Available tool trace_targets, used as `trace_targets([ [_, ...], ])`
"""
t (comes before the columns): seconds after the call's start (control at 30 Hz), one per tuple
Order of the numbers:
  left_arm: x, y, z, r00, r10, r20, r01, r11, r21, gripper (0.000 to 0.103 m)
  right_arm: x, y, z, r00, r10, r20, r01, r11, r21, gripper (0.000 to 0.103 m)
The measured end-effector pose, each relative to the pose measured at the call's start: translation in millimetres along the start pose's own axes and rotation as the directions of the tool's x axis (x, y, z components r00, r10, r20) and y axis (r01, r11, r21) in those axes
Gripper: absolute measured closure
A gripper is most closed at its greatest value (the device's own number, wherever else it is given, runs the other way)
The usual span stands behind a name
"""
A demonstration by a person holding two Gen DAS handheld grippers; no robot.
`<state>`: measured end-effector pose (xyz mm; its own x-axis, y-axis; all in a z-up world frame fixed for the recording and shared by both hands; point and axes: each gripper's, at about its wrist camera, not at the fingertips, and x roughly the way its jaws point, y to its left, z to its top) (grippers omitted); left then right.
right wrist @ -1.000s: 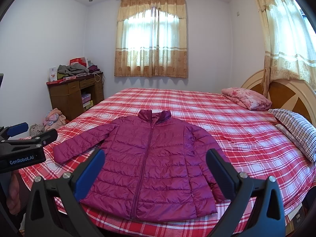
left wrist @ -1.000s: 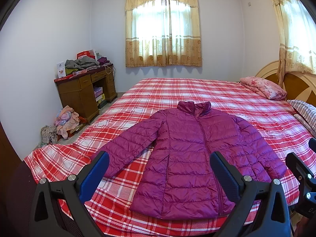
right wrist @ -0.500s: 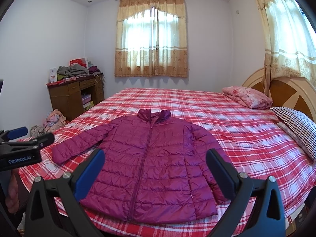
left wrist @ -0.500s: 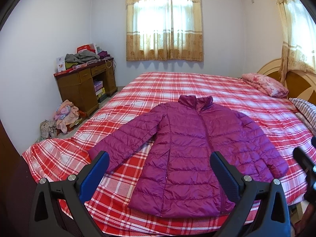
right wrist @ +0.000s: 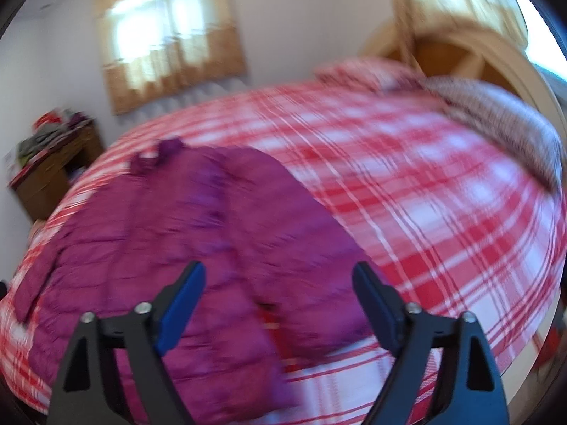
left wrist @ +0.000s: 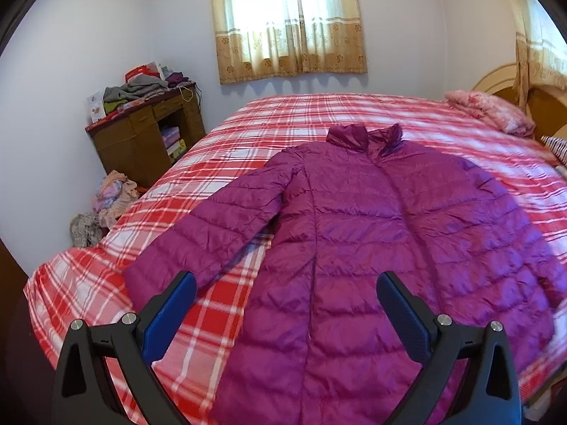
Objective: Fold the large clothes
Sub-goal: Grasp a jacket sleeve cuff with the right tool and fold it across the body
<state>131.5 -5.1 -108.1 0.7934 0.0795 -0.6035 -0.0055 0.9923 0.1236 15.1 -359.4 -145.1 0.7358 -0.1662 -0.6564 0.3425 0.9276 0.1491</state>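
Left tongs (left wrist: 285, 304) gape wide above the hem of a purple quilted down jacket (left wrist: 372, 233). Right tongs (right wrist: 278, 295), jaws closing with nothing pressed between them, hover over its blurred right sleeve. The jacket lies flat, zipped, on a red plaid bed (left wrist: 354, 113).

One purple puffer jacket (left wrist: 372, 233) lies on one plaid-covered bed (left wrist: 319, 113), with two pillows (left wrist: 492, 113) at two o'clock, one wooden desk (left wrist: 141, 138) at ten o'clock and two grippers (left wrist: 285, 295).
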Motion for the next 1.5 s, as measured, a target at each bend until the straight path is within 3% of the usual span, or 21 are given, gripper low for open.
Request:
trace_targets([
  [0.17,47.2,-8.3,2.5,0.999,0.033,-0.020,-0.033,0.999,0.021,0.001,37.5,-44.5,-0.6,0.995,-0.057,-0.080,0.064,0.994,0.083,0.022],
  [0.33,88.5,-10.0,-1.5,0.995,0.078,-0.062,-0.077,0.997,0.020,0.001,61.2,-47.0,-7.8,0.988,-0.035,-0.152,0.049,0.995,0.088,0.032],
  [0.4,101.1,-10.5,-5.5,0.992,0.097,-0.082,-0.095,0.995,0.024,0.001,68.7,-46.7,-11.2,0.986,-0.033,-0.163,0.046,0.996,0.073,0.057],
  [0.5,115.2,-9.0,-13.9,0.986,0.124,-0.110,-0.120,0.992,0.040,0.001,71.2,-55.9,-11.3,0.989,-0.055,-0.139,0.064,0.996,0.062,0.084],
  [0.73,132.6,9.1,-24.2,0.980,0.151,-0.132,-0.147,0.988,0.040,0.001,79.7,-102.6,16.8,0.979,-0.182,-0.093,0.187,0.981,0.050,0.092],
  [0.83,131.3,13.8,-19.8,0.980,0.143,-0.140,-0.140,0.990,0.034,0.001,83.9,-117.6,26.8,0.975,-0.206,-0.081,0.211,0.976,0.060,0.091],
  [0.87,130.2,14.5,-17.8,0.980,0.140,-0.139,-0.137,0.990,0.032,0.001,86.0,-120.6,28.9,0.976,-0.201,-0.086,0.206,0.976,0.062,0.086],
  [0.93,124.8,13.8,-11.2,0.983,0.134,-0.128,-0.131,0.991,0.034,0.001,86.0,-124.3,30.8,0.975,-0.205,-0.083,0.212,0.973,0.088,0.050],
  [0.97,121.4,14.0,-6.9,0.984,0.131,-0.117,-0.128,0.991,0.034,0.001,82.8,-125.7,29.5,0.978,-0.197,-0.075,0.204,0.973,0.108,0.026],
  [1.0,117.9,13.0,-2.8,0.986,0.129,-0.105,-0.126,0.991,0.032,0.001,77.7,-125.4,27.4,0.981,-0.185,-0.060,0.191,0.974,0.125,0.020],
  [1.13,108.3,14.1,14.8,0.992,0.099,-0.083,-0.100,0.995,0.003,0.001,70.5,-120.8,16.9,0.978,-0.190,-0.082,0.200,0.970,0.139,0.022],
  [1.23,111.0,12.8,26.5,0.993,0.074,-0.091,-0.076,0.997,-0.013,0.001,76.5,-119.1,5.3,0.977,-0.162,-0.140,0.184,0.969,0.165,0.036],
  [1.3,111.2,11.0,31.2,0.994,0.060,-0.088,-0.062,0.998,-0.017,0.001,79.7,-113.2,1.7,0.976,-0.158,-0.149,0.180,0.972,0.149,0.069],
  [1.33,111.0,10.1,34.1,0.995,0.053,-0.084,-0.055,0.998,-0.015,0.001,80.6,-107.9,4.1,0.979,-0.152,-0.139,0.169,0.978,0.122,0.078],
  [1.4,109.5,10.7,39.7,0.996,0.055,-0.069,-0.056,0.998,-0.012,0.001,82.0,-102.3,11.3,0.981,-0.142,-0.135,0.156,0.983,0.100,0.087],
  [1.5,107.3,14.3,51.0,0.995,0.088,-0.045,-0.088,0.996,0.006,0.001,80.3,-93.5,29.9,0.982,-0.169,-0.088,0.173,0.984,0.045,0.090],
])
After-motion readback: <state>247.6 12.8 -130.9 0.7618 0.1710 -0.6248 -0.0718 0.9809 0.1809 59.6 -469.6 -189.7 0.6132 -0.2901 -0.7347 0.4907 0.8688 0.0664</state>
